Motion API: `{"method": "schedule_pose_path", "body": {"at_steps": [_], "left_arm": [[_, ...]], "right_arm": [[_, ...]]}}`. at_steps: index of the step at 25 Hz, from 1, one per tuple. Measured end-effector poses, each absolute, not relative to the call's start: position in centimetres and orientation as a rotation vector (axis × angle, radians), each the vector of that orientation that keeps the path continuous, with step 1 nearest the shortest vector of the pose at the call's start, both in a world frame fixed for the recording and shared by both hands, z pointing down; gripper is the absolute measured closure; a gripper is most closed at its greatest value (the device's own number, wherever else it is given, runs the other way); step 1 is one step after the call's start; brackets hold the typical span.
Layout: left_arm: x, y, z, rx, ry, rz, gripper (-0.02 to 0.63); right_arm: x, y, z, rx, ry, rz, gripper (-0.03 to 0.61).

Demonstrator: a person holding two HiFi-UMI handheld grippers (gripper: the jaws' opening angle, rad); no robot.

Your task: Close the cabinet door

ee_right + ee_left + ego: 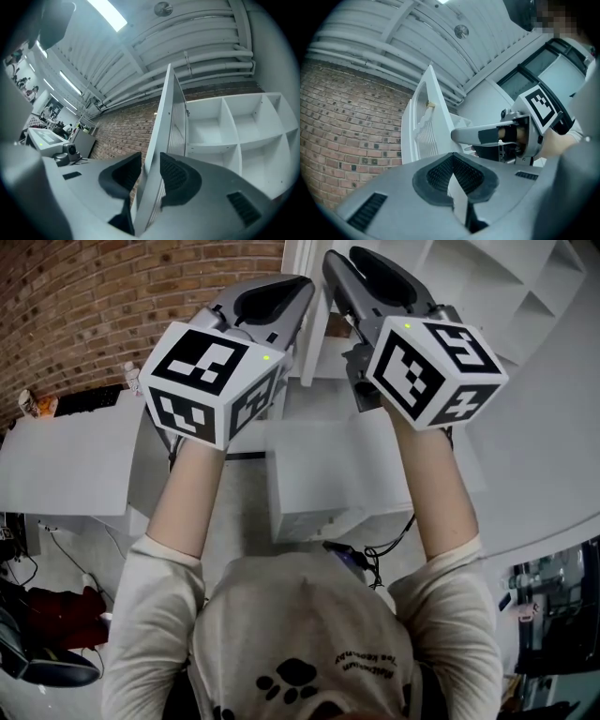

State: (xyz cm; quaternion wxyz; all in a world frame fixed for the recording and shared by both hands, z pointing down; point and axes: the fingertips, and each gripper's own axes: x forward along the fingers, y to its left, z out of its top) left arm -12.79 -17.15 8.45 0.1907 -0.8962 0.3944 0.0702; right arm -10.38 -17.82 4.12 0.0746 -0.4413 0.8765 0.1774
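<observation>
Since the white cabinet door (166,136) looks thin, stiff and light on its hinges, I judge a push near its free edge will do. It stands open at twelve o'clock, edge-on between my right gripper's (151,171) spread, released jaws. Open shelves (234,136) lie at three o'clock. My left gripper (453,157) is clenched on nothing.

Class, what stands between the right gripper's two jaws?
The white cabinet door, seen edge-on, stands between the parted jaws of the right gripper; the right gripper view shows it.
</observation>
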Motion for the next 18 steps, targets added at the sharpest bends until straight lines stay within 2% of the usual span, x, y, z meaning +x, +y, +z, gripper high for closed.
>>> {"method": "schedule_pose_path", "body": {"at_steps": [18], "left_arm": [[-12.6, -17.1, 10.5, -2.561, 1.005, 0.166, 0.604]], "right_arm": [[-11.4, -19.6, 4.9, -1.502, 2.6, 0.514, 0.43]]}}
